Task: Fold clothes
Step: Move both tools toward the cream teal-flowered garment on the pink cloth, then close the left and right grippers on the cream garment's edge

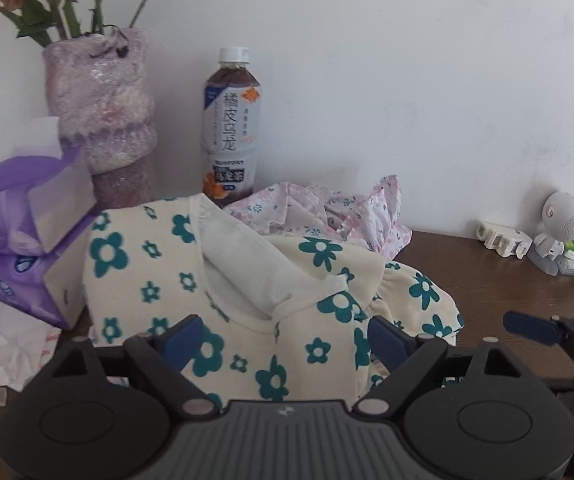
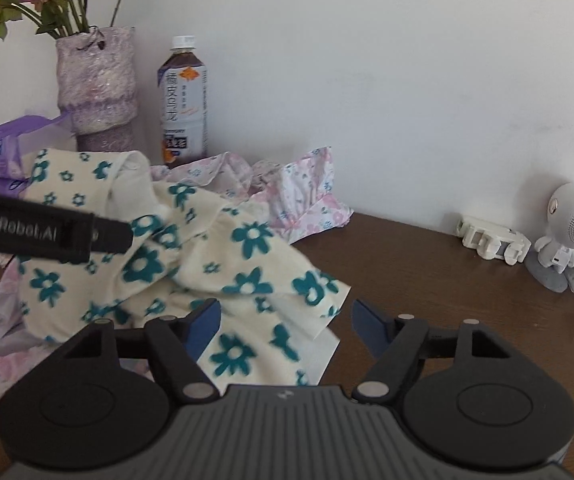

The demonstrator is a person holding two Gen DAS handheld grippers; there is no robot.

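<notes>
Cream garment [image 1: 147, 264] with teal flowers, crumpled in one heap on the brown wooden counter [image 1: 487, 280], toward its back edge and its left side. Shows a plain pale inside surface in the middle of the heap, turned upward. Touches at the back a pink garment [image 1: 327, 204] with small flowers, also crumpled, lying close to the white wall [image 1: 407, 80]. More pink flowered cloth at the near left of the heap in the right wrist view; cannot tell whether from the same piece.

Left tool [image 1: 285, 340]: spread wide and pointing down at the heap. Blue pads well apart, one at each side of the near part of the cream garment. Cloth between the pads, but no pressing on it.

Right tool [image 2: 287, 320]: spread also, just beside the left tool, at the right near edge of the cream garment. Left pad over the cloth, right pad over bare wood. A corner of the cloth between the pads, not pinched.

Along the back edge, from the left: purple tissue packs [image 1: 19, 216], stacked and touching the heap; a purple vase [image 1: 99, 108] with dried flowers; a tea bottle [image 1: 231, 128], upright, with a white cap, just behind the two garments. Near the back right corner, well apart from the clothes, a small white robot figure [image 1: 559, 220] among other small things.
</notes>
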